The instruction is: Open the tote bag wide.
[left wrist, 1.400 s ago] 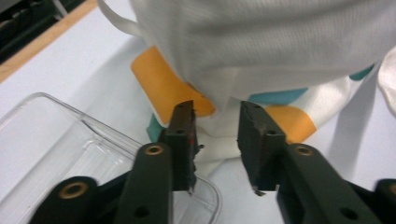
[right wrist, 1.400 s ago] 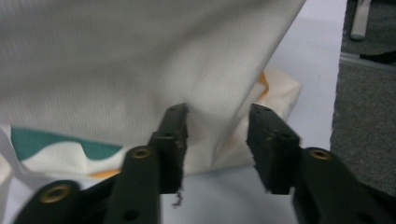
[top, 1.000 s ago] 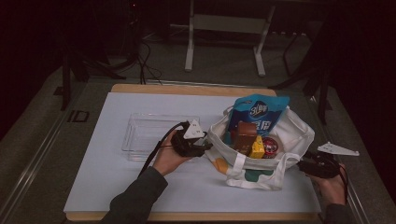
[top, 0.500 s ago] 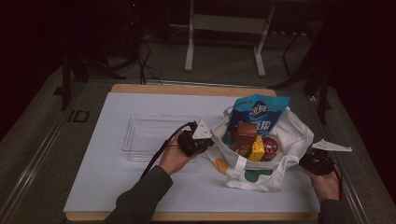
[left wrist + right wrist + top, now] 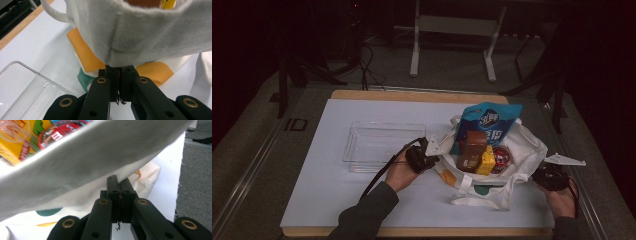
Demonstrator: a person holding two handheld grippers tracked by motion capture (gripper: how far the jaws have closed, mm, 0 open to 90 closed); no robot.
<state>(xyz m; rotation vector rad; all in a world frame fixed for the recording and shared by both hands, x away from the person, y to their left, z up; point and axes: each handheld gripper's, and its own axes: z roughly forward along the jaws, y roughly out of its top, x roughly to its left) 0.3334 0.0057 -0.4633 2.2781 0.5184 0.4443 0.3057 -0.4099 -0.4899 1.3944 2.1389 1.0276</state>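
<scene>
A white cloth tote bag (image 5: 532, 149) sits open on the white table sheet (image 5: 332, 190), at the right. It holds a blue snack pouch (image 5: 490, 123), a brown carton (image 5: 472, 150), a yellow box (image 5: 486, 163) and a red round tin (image 5: 502, 156). My left gripper (image 5: 432, 153) is at the bag's left rim. In the left gripper view my left gripper (image 5: 119, 70) is shut on the white cloth (image 5: 150, 37). My right gripper (image 5: 539, 175) is at the bag's right rim. In the right gripper view my right gripper (image 5: 119, 182) pinches the cloth (image 5: 87, 165), with the tin (image 5: 60, 135) beyond.
A clear plastic tray (image 5: 382, 145) lies just left of the bag, close behind my left hand. The table's wooden edge (image 5: 412, 95) runs along the back. Grey floor and dark stand legs (image 5: 414, 50) lie beyond.
My left gripper has moved right and down to the bag's left rim and shut on it. The right gripper has shut on the right rim almost where it was.
</scene>
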